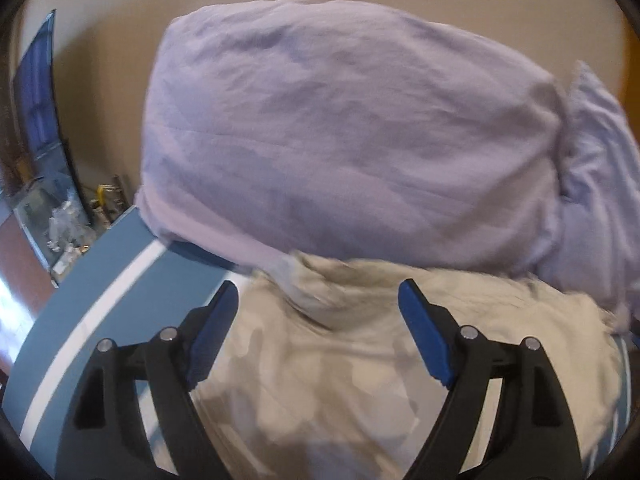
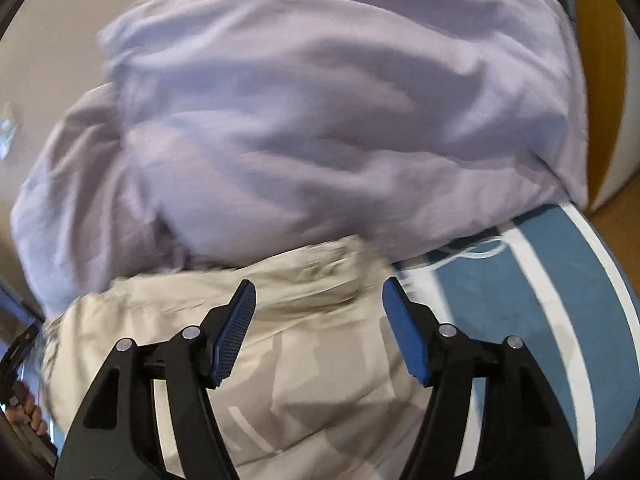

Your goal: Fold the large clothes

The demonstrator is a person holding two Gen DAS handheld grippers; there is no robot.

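A beige garment (image 1: 360,360) lies spread on a blue surface with white stripes (image 1: 100,292). Behind it rests a bulky lilac cloth bundle (image 1: 340,128). My left gripper (image 1: 318,300) hovers over the beige garment's far edge, open, with nothing between its blue pads (image 1: 424,336). In the right wrist view the same beige garment (image 2: 304,368) lies under my right gripper (image 2: 318,300), which is also open and empty, pads (image 2: 234,336) apart over the cloth. The lilac bundle (image 2: 320,112) fills the view behind. Both views are blurred.
The blue striped surface (image 2: 540,320) shows bare at the right, with a white cord (image 2: 472,256) lying by the lilac bundle. A cluttered floor area and dark panel (image 1: 44,140) stand at the far left. A hand (image 2: 28,412) appears at the lower left edge.
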